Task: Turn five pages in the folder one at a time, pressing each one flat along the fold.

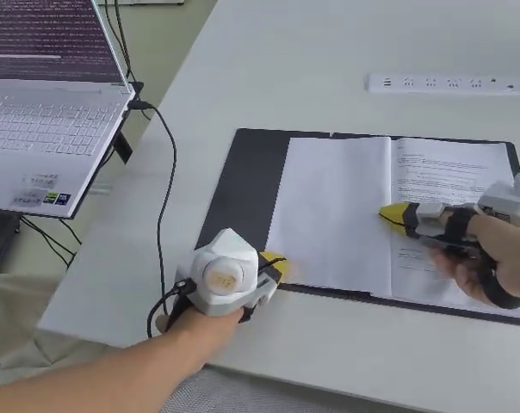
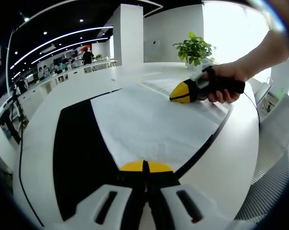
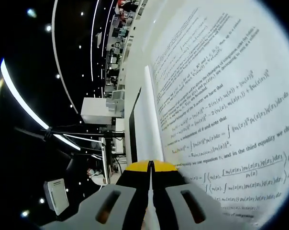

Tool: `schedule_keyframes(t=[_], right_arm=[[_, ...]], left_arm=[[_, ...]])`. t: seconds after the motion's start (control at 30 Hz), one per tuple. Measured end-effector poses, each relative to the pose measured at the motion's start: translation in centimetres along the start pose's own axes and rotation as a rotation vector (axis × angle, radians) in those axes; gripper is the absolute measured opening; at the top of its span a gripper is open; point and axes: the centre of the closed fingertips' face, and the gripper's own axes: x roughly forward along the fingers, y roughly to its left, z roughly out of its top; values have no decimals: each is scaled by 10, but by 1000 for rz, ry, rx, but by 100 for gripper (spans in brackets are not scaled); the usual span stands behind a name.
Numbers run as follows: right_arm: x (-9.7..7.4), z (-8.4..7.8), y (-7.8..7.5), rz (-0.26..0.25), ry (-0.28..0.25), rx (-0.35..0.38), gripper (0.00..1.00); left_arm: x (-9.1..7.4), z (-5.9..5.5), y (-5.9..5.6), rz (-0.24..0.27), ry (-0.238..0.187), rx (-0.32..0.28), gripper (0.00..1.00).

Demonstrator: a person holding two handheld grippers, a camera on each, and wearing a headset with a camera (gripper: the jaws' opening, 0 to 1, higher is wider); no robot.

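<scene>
The black folder (image 1: 243, 185) lies open on the white table, with a blank turned page (image 1: 333, 211) on its left and a printed page (image 1: 449, 172) on its right. My left gripper (image 1: 275, 267) is shut, its yellow tips resting at the near left corner of the blank page (image 2: 149, 124). My right gripper (image 1: 389, 213) is shut and lies low on the printed page (image 3: 211, 96) close to the fold, tips pointing left. The left gripper view shows the right gripper (image 2: 175, 97) held by a hand over the far side of the paper.
An open laptop (image 1: 45, 120) stands at the left edge of the table, with a black cable (image 1: 167, 198) running from it down past the folder. A white power strip (image 1: 449, 83) lies at the back right. A potted plant (image 2: 194, 48) stands far off.
</scene>
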Motion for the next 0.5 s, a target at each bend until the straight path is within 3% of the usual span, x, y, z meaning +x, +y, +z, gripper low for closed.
schedule_keyframes(t=[0.27, 0.5], right_arm=[[-12, -35, -3, 7, 24, 11, 0], [-22, -54, -3, 12, 18, 26, 0]], left_arm=[[0, 1, 0, 0, 1, -1, 0], [-1, 0, 0, 0, -2, -1, 0]])
